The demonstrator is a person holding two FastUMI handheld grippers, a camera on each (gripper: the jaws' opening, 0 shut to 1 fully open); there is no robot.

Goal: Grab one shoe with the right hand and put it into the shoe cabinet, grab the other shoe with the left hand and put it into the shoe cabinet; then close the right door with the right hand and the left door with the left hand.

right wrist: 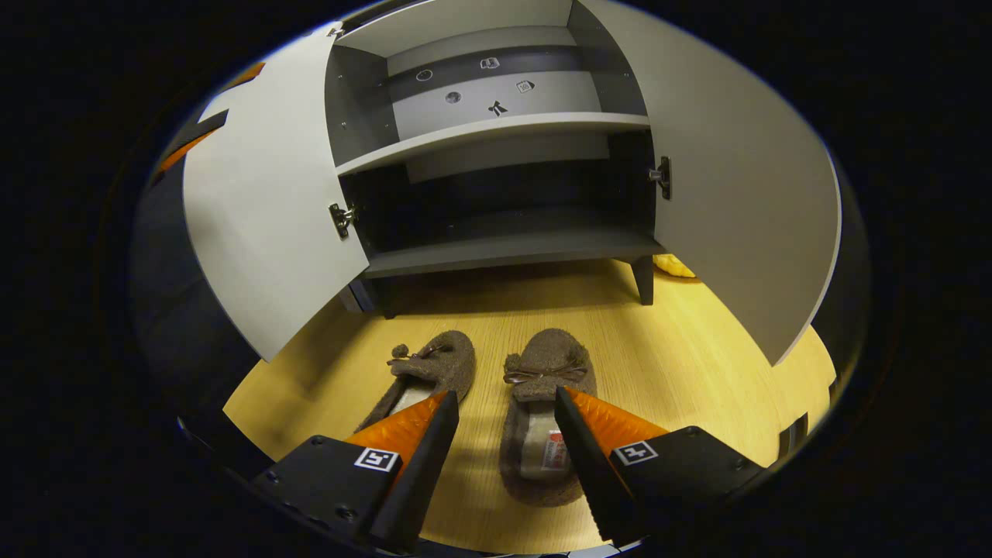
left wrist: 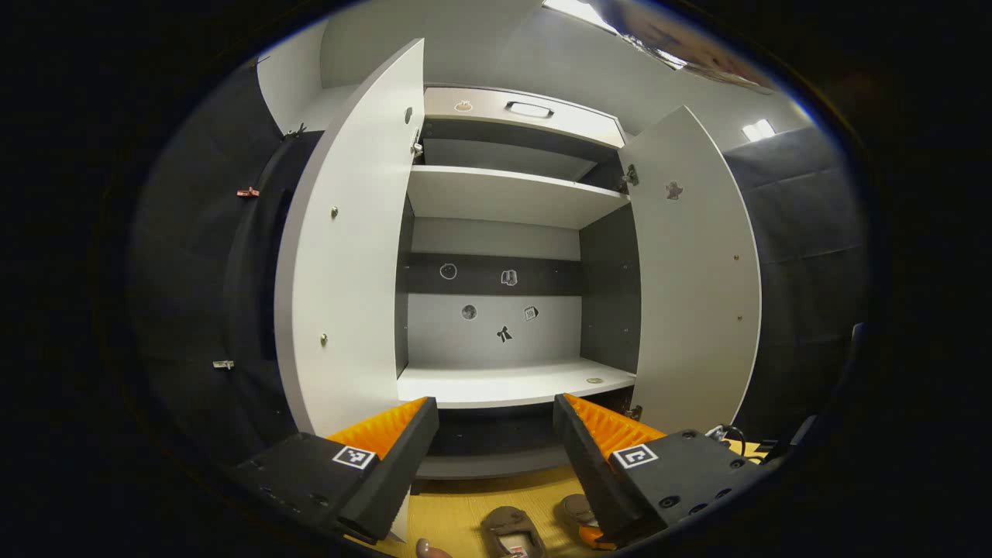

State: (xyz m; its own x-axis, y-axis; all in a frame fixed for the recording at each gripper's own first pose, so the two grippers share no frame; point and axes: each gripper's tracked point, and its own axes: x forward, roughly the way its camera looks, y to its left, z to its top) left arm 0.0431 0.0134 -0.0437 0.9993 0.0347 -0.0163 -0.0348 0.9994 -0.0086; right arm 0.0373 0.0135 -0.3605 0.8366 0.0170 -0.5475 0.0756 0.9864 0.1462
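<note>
Right gripper view: right tongs (right wrist: 504, 411) spread, empty, above right shoe (right wrist: 546, 403); left shoe (right wrist: 430, 372) beside, both on floor (right wrist: 697, 364) near shoe cabinet (right wrist: 496, 124). Doors open. Left tongs (left wrist: 496, 422) spread, apparently idle. Nothing stowed yet.

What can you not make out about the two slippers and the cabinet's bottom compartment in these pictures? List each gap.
- Left gripper view: both slippers are cut off by the bottom edge.
- Right gripper view: right tool fingers cover parts of both slippers.
- Right gripper view: bottom compartment too dark to see its back.
</note>
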